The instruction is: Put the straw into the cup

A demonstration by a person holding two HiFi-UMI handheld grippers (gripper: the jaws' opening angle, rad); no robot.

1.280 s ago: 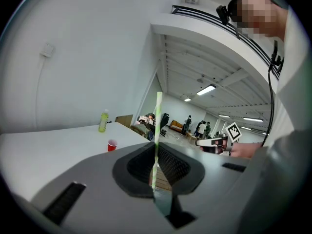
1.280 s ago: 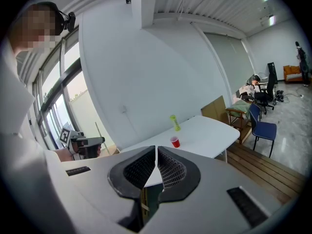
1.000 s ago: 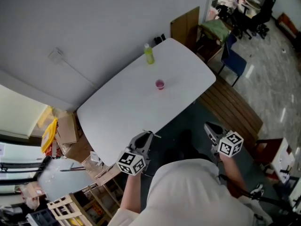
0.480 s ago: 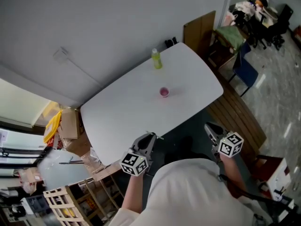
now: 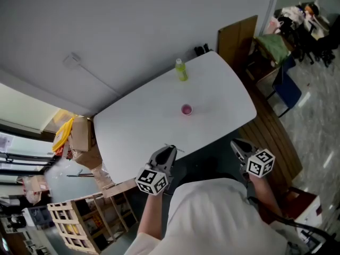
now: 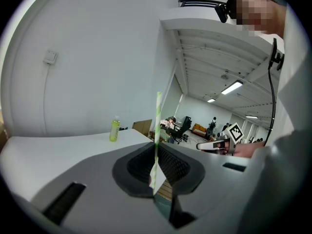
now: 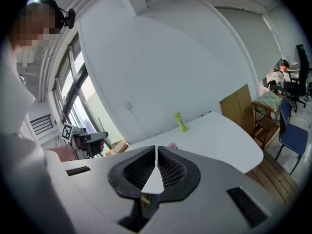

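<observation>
Left gripper view: straw (image 6: pixel 158 123) pinched upright in left gripper (image 6: pixel 155 150); right gripper (image 7: pixel 156 152) closed, empty. Cup (image 5: pixel 186 109) far ahead of both. Risk: slipping or tilting in pinch, missing rim.

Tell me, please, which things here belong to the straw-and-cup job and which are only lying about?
Belong to the job: striped straw, clamped in the left claw; pink cup on the white table.
Only lying about: green bottle at the table's far edge; blue chair; wooden crate.

White table (image 5: pixel 149 126) against grey wall (image 5: pixel 106 25), blue chair (image 5: pixel 287 91), wooden board (image 5: pixel 237 36), cardboard boxes (image 5: pixel 79 137)
</observation>
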